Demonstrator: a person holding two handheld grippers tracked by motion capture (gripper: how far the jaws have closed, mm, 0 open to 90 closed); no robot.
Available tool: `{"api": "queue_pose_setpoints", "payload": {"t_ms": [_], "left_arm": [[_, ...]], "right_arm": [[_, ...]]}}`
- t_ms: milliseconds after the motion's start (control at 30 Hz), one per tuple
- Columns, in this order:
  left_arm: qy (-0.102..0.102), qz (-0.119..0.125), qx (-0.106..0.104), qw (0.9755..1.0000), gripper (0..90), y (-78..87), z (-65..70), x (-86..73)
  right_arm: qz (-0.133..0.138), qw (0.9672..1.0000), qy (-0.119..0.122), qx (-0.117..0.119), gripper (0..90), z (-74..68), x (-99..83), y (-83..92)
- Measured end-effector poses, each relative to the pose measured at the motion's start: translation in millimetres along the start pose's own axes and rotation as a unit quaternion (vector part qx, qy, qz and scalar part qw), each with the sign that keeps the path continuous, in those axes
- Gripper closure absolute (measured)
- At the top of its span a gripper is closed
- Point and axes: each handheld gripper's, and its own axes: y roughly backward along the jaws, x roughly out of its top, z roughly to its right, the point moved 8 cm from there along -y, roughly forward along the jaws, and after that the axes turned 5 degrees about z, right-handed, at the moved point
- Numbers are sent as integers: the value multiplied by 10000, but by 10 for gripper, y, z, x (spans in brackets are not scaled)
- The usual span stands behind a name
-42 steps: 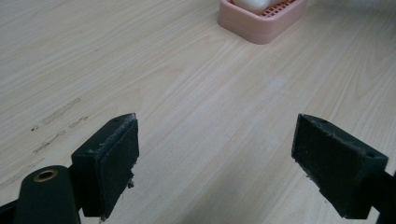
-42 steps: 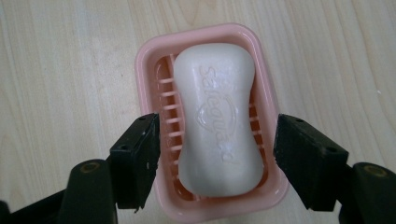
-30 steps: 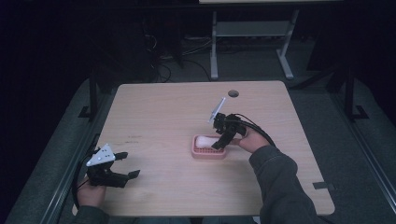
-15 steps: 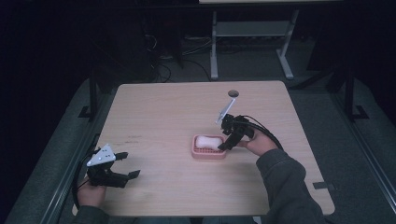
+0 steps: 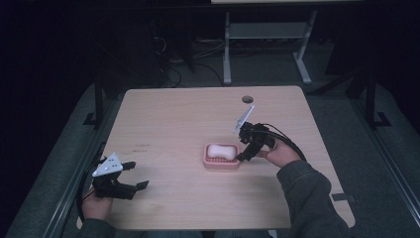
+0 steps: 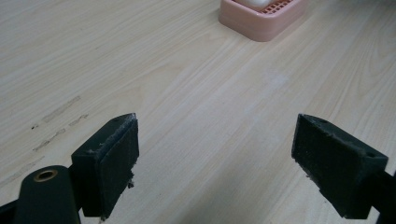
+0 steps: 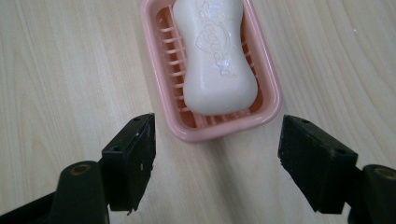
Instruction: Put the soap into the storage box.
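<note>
The jaws of both the right gripper point(image 7: 217, 161) and left gripper point(image 6: 217, 161) are spread wide, holding nothing, while a white waisted soap bar point(image 7: 217, 56) is cradled in a pink slotted plastic dish point(image 7: 268, 109).

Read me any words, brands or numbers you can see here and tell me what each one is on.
"safeguard": pressed into the top of the white soap bar in the pink soap dish, with a shield emblem beside it; the first letters are cut off by the frame edge, so I'm partly inferring them.
No other text: the wooden table has dark scuffs, not writing.
</note>
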Motion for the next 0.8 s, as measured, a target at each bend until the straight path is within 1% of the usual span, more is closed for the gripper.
{"api": "queue_pose_setpoints", "payload": {"t_ms": [33,100,133,333,367,400,433,600,800], "left_arm": [[4,3,1,10000,148,-1,3,0],[8,6,0,10000,148,-2,4,1],[8,4,-3,10000,148,-3,4,0],[2,3,-3,10000,148,-5,6,0],[9,5,-4,10000,148,-4,6,0],[9,5,-4,10000,148,-4,6,0],[15,-1,2,10000,148,-5,3,-1],[15,-3,1,10000,148,-7,6,-1],[16,-14,4,10000,148,-9,5,-3]], "right_arm": [[-18,10000,-33,-6,273,-5,-10,9],[-11,10000,-13,-20,272,-2,-20,12],[8,10000,-61,-22,272,-11,-36,19],[52,10000,-69,14,270,-34,-113,18],[71,9999,-110,18,270,-38,-140,24],[71,9999,-110,18,270,-38,-140,24],[7,9999,-132,2,265,-42,-177,32],[56,9999,-140,-24,266,-70,-219,60],[51,9998,-163,-39,266,-87,-302,75]]}}
